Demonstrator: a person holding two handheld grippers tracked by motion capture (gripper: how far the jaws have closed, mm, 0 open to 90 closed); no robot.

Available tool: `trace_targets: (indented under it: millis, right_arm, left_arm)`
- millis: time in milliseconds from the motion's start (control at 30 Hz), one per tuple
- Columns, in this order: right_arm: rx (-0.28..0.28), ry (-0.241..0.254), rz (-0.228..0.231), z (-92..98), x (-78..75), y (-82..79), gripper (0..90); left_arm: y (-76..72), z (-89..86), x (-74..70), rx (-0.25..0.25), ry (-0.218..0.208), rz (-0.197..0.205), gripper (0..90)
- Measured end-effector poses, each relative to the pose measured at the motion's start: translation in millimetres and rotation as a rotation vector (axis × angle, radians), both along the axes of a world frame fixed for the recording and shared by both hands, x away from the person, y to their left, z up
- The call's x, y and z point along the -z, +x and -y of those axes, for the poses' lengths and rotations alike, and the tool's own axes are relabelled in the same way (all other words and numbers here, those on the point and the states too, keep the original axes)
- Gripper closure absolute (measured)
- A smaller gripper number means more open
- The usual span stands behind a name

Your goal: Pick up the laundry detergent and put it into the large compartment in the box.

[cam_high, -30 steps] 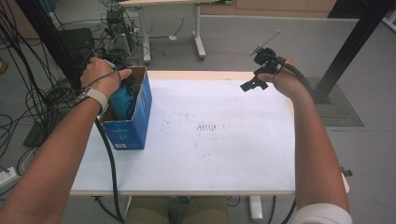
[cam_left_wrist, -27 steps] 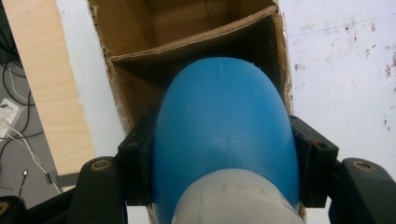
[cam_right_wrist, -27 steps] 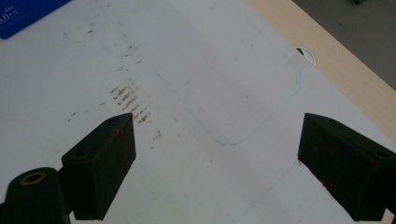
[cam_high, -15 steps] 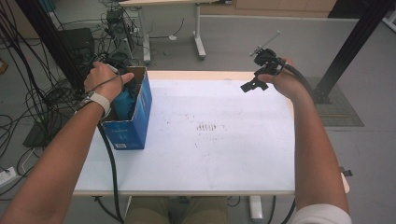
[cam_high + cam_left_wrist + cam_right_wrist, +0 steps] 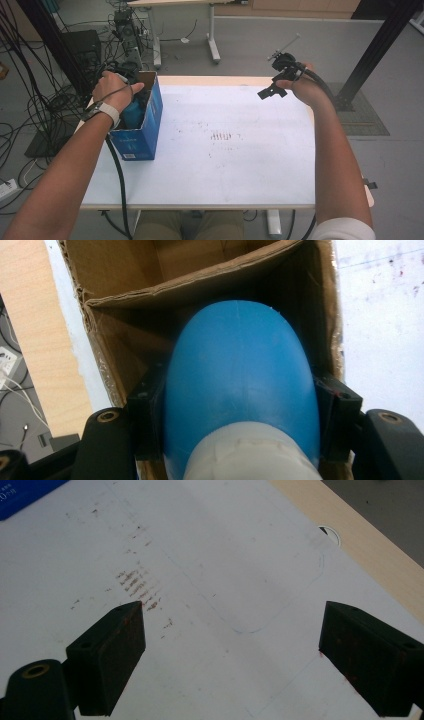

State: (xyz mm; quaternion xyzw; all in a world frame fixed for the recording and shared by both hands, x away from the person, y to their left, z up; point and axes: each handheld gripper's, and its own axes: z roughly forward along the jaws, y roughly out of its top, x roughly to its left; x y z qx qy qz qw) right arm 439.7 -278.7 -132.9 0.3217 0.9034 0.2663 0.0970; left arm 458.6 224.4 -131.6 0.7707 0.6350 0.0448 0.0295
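Across the last second very little has shifted on our worktop: the white sheet with its brown smudges lies as before, and the blue cardboard box sits where it did at the left edge, its top open.

Our left hand has edged only slightly over the box mouth, still hovering above the carton rather than pulling away. That suggests we are in the middle of lowering or lifting, not yet finished with either.

The blue bottle is the thing in hand. In the left gripper view its rounded blue body with a white band lies between the jaws, above the open brown interior of the box; in the high view it shows as teal just inside the carton wall under our hand.

Our left gripper pinches the bottle on both sides, pads pressed against its flanks.

Our right gripper has stayed put over the far right of the worktop, jaws spread wide with nothing between them, waiting.
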Motion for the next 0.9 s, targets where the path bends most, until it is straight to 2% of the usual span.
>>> trace_targets:
  millis: [500, 900]
  right_arm:
    - [0.005, 0.002, -0.003, 2.4, 1.2, 0.9, 11.2]
    - [0.009, 0.0, -0.001, 2.9, 0.5, -1.0, 11.2]
  left_arm:
    - [4.3, -1.4, 17.5, 0.004, -0.003, -0.024, 37.4]
    - [4.1, -0.6, 18.6, 0.009, 0.0, -0.022, 37.3]
